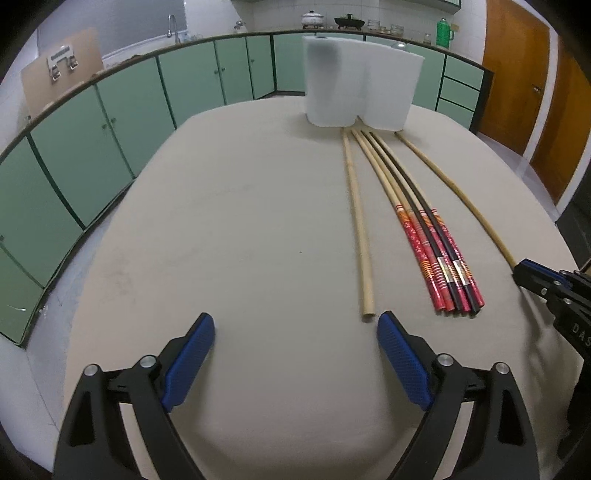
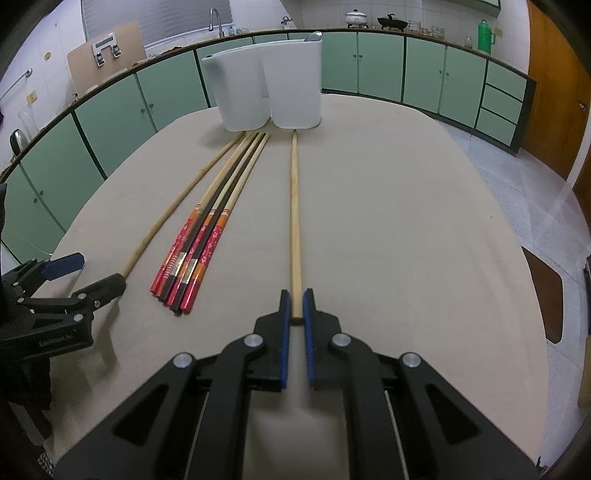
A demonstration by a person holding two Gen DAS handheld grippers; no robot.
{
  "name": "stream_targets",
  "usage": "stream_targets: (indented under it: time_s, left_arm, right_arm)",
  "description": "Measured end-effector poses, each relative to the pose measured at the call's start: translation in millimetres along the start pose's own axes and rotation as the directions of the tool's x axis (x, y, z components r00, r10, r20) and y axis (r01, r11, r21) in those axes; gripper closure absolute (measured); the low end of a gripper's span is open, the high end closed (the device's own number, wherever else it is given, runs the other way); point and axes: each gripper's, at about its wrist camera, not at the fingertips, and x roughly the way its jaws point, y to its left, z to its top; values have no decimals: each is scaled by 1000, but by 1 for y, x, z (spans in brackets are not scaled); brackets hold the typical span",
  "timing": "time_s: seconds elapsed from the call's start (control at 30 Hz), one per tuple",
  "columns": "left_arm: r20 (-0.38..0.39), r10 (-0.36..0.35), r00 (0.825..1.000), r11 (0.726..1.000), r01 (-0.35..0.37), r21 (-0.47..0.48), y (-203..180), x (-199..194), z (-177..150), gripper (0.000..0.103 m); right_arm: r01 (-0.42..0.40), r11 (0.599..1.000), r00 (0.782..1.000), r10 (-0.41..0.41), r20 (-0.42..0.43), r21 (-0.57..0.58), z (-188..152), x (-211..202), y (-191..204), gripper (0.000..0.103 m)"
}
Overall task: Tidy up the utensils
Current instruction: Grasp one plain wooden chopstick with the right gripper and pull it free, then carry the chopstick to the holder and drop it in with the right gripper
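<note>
slippage looks likely: right tool (image 2: 296, 306) pinches only the near tip of the plain chopstick (image 2: 294, 221) lying on the surface (image 2: 406, 221) toward the white holder (image 2: 266, 88), left tool (image 1: 295, 332) wide, idle

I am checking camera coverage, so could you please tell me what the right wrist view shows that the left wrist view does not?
Only the right wrist view shows the right gripper closed on the near end of the plain chopstick, and a spoon-like handle sticking out of the white holder.

Only the left wrist view shows the left gripper from behind, wide open and empty.

Both show the table, the red patterned chopsticks, the second plain chopstick and the holder.
</note>
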Motion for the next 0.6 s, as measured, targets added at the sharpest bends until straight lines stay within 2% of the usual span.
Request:
stream_targets:
  time_s: [0.1,0.3,0.33,0.4,0.47,0.5,0.57,0.6]
  left_arm:
    - [17,-31,999,1000,30,7,-5,-4,0,15]
    - [8,-32,999,999,32,4,-9,7,4,16]
    - [11,-33,999,999,33,0,-8,7,5,19]
    - [19,-35,999,999,35,3,-8,6,6,30]
    - [29,-43,999,999,43,9,-9,4,6,51]
    - [33,-48,998,999,47,10,-10,4,7,56]
    - [39,-67,997,998,67,9,-11,4,9,78]
    - [43,-75,996,997,75,8,-13,4,9,83]
  right_arm:
    - [-6,1000,1000,6,4,-7,-1,-2,0,91]
    - [-18,1000,1000,18,-5,-15,-2,-1,1,88]
    - [-21,1000,1000,21,-7,-13,-2,0,0,88]
    - [-21,1000,1000,20,-8,-13,-1,0,0,89]
    - [-17,1000,1000,17,-8,-15,-1,0,0,91]
    - [-13,1000,1000,12,-8,-15,-1,0,0,95]
    - [-12,1000,1000,12,-10,-14,-1,1,0,97]
    - [-14,1000,1000,14,-9,-12,0,1,-1,97]
